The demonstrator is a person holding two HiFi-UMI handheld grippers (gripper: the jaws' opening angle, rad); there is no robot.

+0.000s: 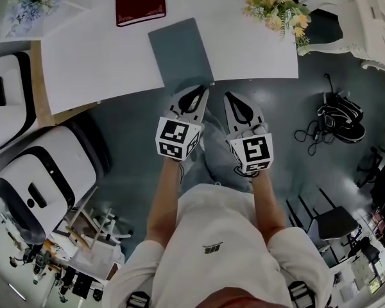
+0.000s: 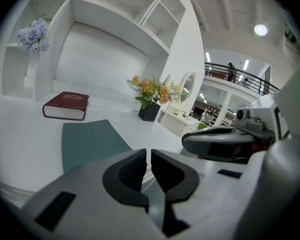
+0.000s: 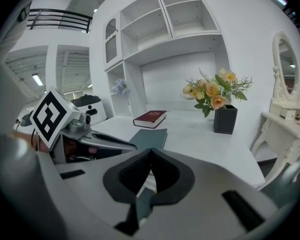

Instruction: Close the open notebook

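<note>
A dark teal notebook (image 1: 179, 53) lies flat and closed on the white table (image 1: 102, 63), its cover up, near the front edge. It also shows in the left gripper view as the notebook (image 2: 92, 144) and in the right gripper view as the notebook (image 3: 150, 138). My left gripper (image 1: 203, 90) hovers just off the table's front edge, below the notebook's near right corner, jaws shut with nothing between them. Beside it my right gripper (image 1: 228, 97) is also shut and empty. Neither touches the notebook.
A dark red book (image 1: 140, 0) lies at the back of the table. A flower pot (image 1: 273, 2) stands at the back right. White machines (image 1: 25, 178) sit left on the floor, cables (image 1: 337, 120) and a white chair (image 1: 372, 18) to the right.
</note>
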